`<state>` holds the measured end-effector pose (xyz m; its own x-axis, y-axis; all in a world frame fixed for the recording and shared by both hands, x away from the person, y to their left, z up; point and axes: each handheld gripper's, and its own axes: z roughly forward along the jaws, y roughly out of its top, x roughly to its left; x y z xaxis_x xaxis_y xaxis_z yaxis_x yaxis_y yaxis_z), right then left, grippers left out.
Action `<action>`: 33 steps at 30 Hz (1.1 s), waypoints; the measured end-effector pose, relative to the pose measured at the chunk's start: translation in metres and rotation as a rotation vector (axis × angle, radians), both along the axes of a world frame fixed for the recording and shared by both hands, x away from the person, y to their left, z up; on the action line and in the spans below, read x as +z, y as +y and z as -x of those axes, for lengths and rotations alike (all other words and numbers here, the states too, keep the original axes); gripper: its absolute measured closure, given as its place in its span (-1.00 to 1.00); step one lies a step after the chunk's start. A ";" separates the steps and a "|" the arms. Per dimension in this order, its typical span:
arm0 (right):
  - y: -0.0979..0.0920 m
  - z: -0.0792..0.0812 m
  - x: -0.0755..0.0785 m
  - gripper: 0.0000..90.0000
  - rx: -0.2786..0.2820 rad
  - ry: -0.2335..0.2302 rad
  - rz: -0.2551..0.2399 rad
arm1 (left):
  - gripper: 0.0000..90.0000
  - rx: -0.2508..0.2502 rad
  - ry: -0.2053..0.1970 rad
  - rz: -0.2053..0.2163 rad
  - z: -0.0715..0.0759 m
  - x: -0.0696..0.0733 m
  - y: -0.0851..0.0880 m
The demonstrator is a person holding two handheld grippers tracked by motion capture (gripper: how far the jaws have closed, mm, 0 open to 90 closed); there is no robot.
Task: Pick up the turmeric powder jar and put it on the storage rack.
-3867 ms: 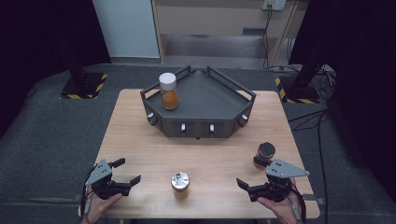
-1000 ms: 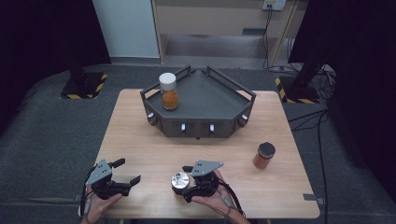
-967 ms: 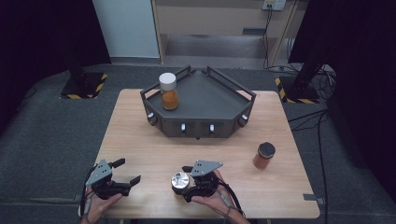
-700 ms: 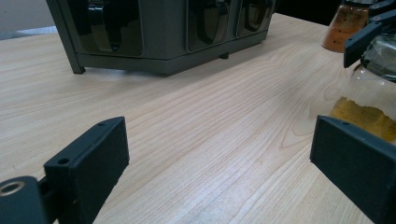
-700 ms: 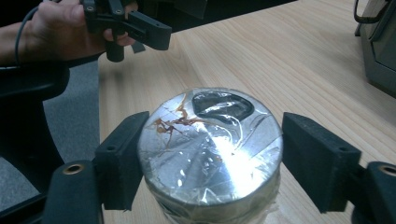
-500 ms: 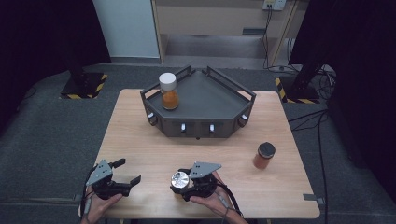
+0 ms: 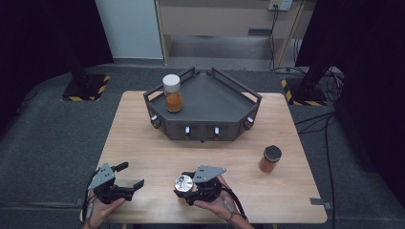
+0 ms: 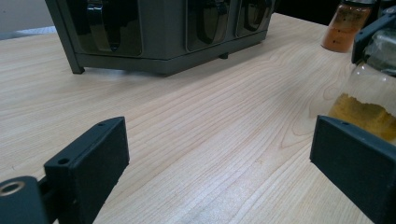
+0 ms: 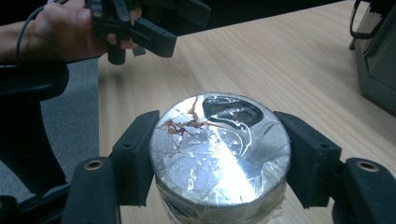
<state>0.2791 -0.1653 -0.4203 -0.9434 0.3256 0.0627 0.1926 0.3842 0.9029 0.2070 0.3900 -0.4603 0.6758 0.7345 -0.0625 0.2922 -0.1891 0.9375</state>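
Right gripper jaws flank upright foil-topped glass spice jar, contact unclear | left gripper wide open, empty, just leftward

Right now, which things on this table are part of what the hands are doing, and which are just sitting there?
In use:
right gripper, jaws around the foil-topped jar

Sitting by:
left gripper, open
white-lidded jar on the dark tray
black-lidded jar

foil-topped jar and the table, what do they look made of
Foil-topped jar: clear glass or plastic body, seen through to orange powder; its top is crinkled, shiny foil. Pale table: matte wood or wood-look laminate, with visible grain lines.
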 end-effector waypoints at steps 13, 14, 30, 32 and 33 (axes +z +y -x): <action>-0.006 -0.010 0.027 -0.23 -0.006 -0.009 -0.004 | -0.91 -0.002 0.002 0.002 -0.001 0.000 0.000; -0.006 -0.010 0.029 -0.23 -0.010 -0.008 -0.004 | -0.91 -0.002 0.002 0.002 -0.001 0.000 0.000; -0.018 -0.025 0.066 -0.23 -0.064 -0.023 -0.029 | -0.91 -0.003 0.002 0.002 -0.001 0.000 0.000; -0.020 -0.028 0.071 -0.23 -0.073 -0.024 -0.030 | -0.91 -0.003 0.004 0.003 -0.001 -0.001 0.000; -0.021 -0.029 0.072 -0.23 -0.075 -0.024 -0.033 | -0.91 -0.004 0.004 0.003 -0.001 0.000 0.000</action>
<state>0.3081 -0.1860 -0.3484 -0.9177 0.3939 0.0525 0.1983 0.3395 0.9195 0.2082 0.3902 -0.4608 0.6787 0.7314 -0.0672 0.2953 -0.1880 0.9367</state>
